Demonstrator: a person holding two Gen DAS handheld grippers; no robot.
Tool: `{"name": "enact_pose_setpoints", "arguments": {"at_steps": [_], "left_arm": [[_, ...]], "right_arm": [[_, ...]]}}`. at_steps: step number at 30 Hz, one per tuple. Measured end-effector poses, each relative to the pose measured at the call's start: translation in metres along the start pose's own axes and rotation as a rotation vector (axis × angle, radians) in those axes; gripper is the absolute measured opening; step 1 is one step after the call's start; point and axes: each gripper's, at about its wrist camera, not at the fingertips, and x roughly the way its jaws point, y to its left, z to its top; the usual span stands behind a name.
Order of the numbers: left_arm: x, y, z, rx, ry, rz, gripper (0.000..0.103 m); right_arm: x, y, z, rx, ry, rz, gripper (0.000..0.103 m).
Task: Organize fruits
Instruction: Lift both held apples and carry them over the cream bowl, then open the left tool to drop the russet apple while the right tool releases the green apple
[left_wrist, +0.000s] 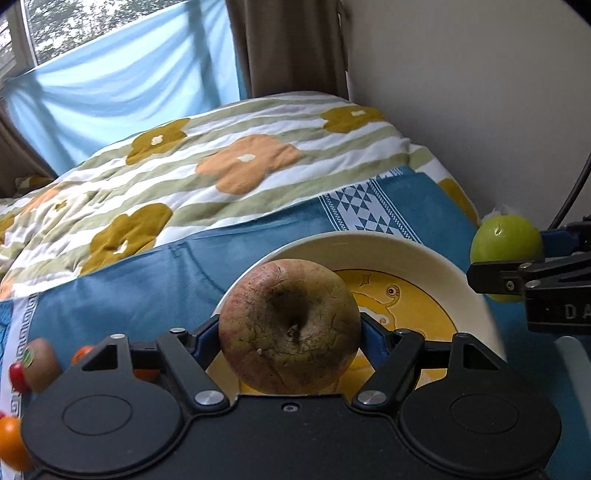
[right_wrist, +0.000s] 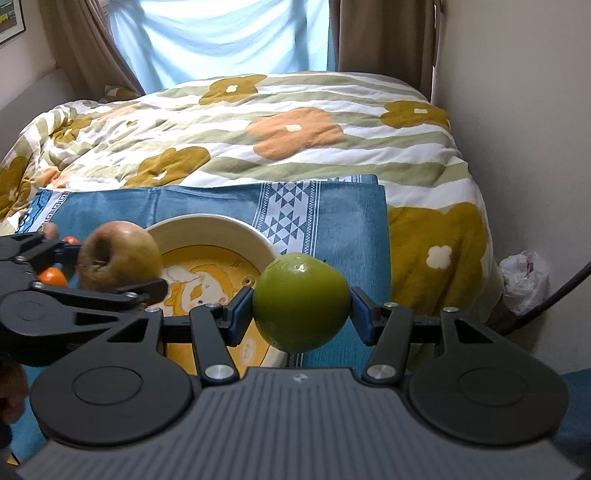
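A brownish-red apple (left_wrist: 290, 326) is clamped between the blue pads of the left tool (left_wrist: 290, 332), stem end turned toward the camera, and is held above the near rim of a cream bowl (left_wrist: 424, 254) with a yellow cartoon print inside. A green apple (right_wrist: 301, 301) is gripped the same way by the right tool (right_wrist: 301, 310), just beyond the bowl's right edge and above the blue patterned cloth (right_wrist: 332, 221). Both tools are seen closed partway, each about as wide as its fruit. The bowl is set on that cloth, which is spread over a bed with a flowered quilt (right_wrist: 258, 136). At the far left, on the cloth, a kiwi (left_wrist: 40, 363), small oranges (left_wrist: 11, 441) and a small red fruit (left_wrist: 16, 374) are seen close together. A white plastic bag (right_wrist: 524, 277) lies by the wall at right.
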Motion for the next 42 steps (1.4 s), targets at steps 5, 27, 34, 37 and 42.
{"name": "enact_pose_setpoints", "arguments": {"at_steps": [5,27,34,37,42], "left_arm": [[0.016,-0.007,0.006,0.029,0.003,-0.002,0.079],[-0.043,0.037,-0.016,-0.072,-0.05,0.042,0.096],[-0.057,0.055,-0.036,-0.142,-0.036,0.087,0.096],[-0.062,0.059,-0.041,-0.158,-0.036,0.102,0.096],[-0.07,0.059,-0.045,-0.17,-0.048,0.111,0.096]], "right_arm": [[0.012,-0.005,0.004,0.006,0.01,0.005,0.07],[0.021,0.013,0.009,-0.074,0.003,0.109,0.07],[0.03,0.039,-0.004,-0.184,0.004,0.147,0.07],[0.034,0.044,-0.009,-0.209,0.005,0.15,0.07],[0.03,0.051,-0.015,-0.262,-0.034,0.119,0.083]]}}
